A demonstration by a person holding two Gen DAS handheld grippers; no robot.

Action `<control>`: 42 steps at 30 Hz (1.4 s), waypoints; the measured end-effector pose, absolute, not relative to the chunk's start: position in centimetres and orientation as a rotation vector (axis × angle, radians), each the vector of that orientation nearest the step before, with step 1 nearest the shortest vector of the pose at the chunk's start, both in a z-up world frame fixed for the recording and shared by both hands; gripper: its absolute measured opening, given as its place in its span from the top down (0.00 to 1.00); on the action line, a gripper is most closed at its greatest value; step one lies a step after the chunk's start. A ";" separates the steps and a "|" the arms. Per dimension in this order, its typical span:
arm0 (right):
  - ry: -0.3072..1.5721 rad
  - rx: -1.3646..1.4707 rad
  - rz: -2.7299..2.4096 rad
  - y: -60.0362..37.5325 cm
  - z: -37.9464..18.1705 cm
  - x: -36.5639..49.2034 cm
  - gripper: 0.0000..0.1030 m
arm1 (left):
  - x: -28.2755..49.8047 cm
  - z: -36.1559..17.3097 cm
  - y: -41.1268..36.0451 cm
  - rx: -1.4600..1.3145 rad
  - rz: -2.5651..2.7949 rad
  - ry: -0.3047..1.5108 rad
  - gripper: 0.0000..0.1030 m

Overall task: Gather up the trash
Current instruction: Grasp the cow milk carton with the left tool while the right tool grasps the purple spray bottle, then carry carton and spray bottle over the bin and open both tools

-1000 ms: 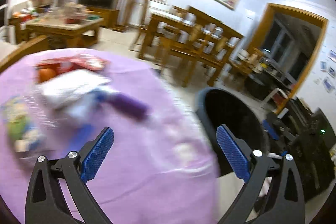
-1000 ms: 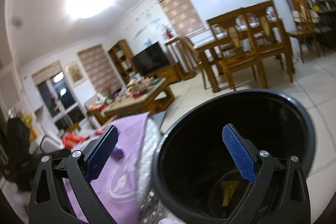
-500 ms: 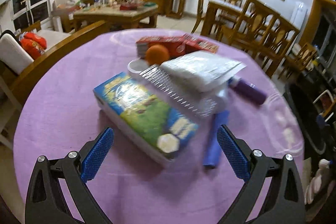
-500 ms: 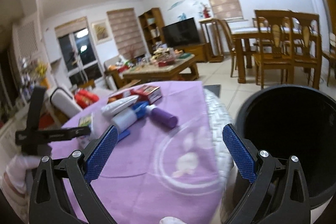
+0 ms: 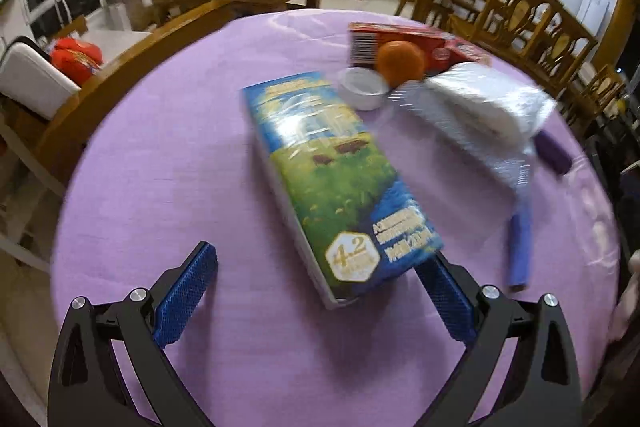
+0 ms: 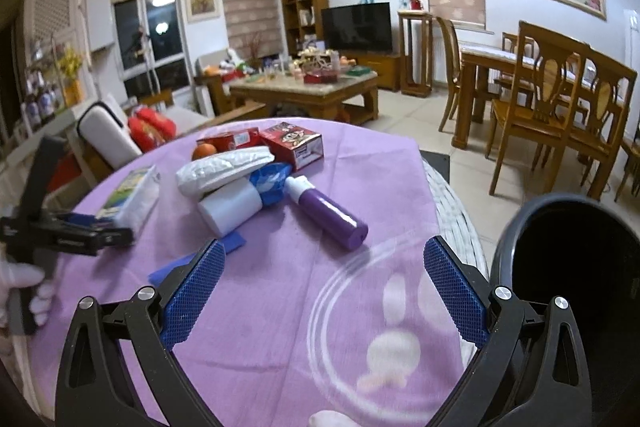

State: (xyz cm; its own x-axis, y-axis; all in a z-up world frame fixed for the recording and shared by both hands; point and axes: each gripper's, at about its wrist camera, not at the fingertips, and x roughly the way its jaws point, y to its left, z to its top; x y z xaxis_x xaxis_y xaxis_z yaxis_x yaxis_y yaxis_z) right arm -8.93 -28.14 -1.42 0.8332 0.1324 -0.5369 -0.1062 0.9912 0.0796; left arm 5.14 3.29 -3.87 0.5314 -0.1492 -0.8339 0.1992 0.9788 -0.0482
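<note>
Lining up left tongs (image 5: 316, 291), spread wide and empty, on the milk carton (image 5: 336, 179) lying flat on the counter (image 5: 160, 163). Right view: right tongs (image 6: 322, 287) spread, empty, bin (image 6: 568, 263) alongside. Next: straddle carton, clamp.

The milk box (image 5: 336, 183) lies in the middle of the table (image 5: 160, 167). At one o'clock sit the cup (image 5: 362, 89) and orange (image 5: 400, 63). The bottle (image 6: 326, 213) lies at three o'clock.

A blue-green carton (image 5: 340, 183) lies flat on the purple surface (image 5: 168, 163); beside it a purple bottle (image 6: 326, 213) on its side, possibly empty.
</note>
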 end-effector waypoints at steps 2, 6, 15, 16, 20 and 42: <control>0.589 0.004 0.121 -27.8 -1.3 -7.2 0.05 | 5.2 -3.5 4.2 0.013 -0.219 0.984 0.05; 0.748 -0.088 0.088 -26.8 -2.5 -2.2 0.05 | 5.6 -3.1 5.0 -0.028 -0.201 0.973 0.05; 0.888 -0.190 0.092 -25.5 -5.4 4.7 0.30 | 7.7 -3.1 5.6 -0.049 -0.205 0.966 0.06; 0.904 -0.187 0.092 -25.4 -5.7 5.4 0.34 | 7.9 -3.1 5.6 -0.050 -0.209 0.962 0.07; 0.910 -0.175 0.127 -25.3 -5.9 6.3 0.56 | 8.1 -3.0 6.1 -0.066 -0.216 0.936 0.23; 0.750 0.255 0.278 -30.2 -2.2 -2.9 0.76 | 4.3 -0.2 6.7 -0.207 -0.398 0.713 0.53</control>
